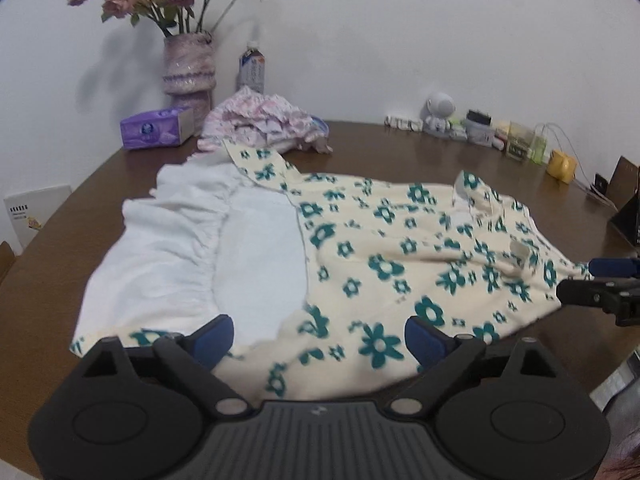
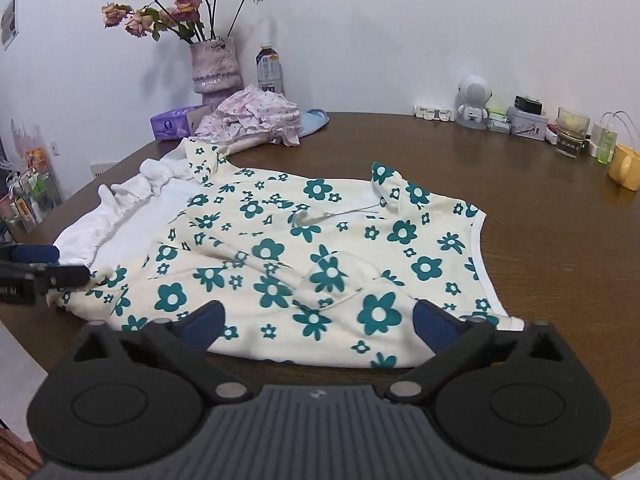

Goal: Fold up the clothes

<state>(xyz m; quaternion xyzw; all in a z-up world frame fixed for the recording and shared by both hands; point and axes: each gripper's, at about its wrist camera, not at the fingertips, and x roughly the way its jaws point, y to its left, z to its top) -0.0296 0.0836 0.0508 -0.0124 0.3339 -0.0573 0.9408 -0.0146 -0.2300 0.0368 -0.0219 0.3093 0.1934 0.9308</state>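
Vase (image 2: 216,66) holding dried roses (image 2: 176,0), floral garment (image 2: 304,264) on table (image 2: 540,240), both tongs (image 1: 319,336) (image 2: 318,326) released

Left gripper (image 1: 319,334) low at the near edge, angled downward toward the far side, jaws spread wide — blue pads (image 1: 212,340) well apart, pressing on nothing. Right gripper (image 2: 318,330) likewise low and near, tilted down at much the same angle, jaws at full spread, nothing pinched between the pads (image 2: 434,330). Side by side: right gripper's tip visible at the right border of the left wrist view, left gripper's tip at the left border of the right wrist view — both tips apart from each other.
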